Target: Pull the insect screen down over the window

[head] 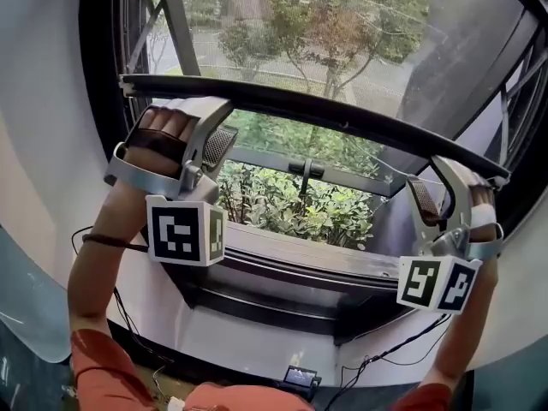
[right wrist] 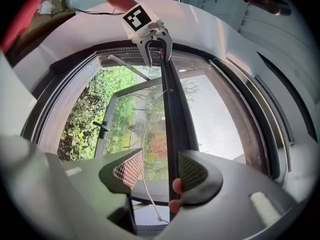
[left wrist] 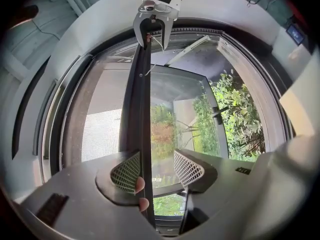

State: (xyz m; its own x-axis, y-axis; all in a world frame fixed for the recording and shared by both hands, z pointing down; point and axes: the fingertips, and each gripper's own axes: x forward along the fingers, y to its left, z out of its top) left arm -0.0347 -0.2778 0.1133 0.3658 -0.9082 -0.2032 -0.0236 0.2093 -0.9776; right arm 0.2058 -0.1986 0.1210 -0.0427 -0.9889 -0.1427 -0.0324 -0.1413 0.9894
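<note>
The insect screen's dark pull bar runs across the window, with grey mesh above it. My left gripper is at the bar's left part and my right gripper at its right end. In the left gripper view the bar passes between the spread jaws of the left gripper, beside the left pad, with a person's fingertips on it. The right gripper is likewise open, with the bar beside its right pad and fingertips against it.
Below the bar is the uncovered opening, with a casement handle and green bushes outside. A dark sill lies beneath. A thin cord hangs near the right gripper. Cables and a small device sit under the sill.
</note>
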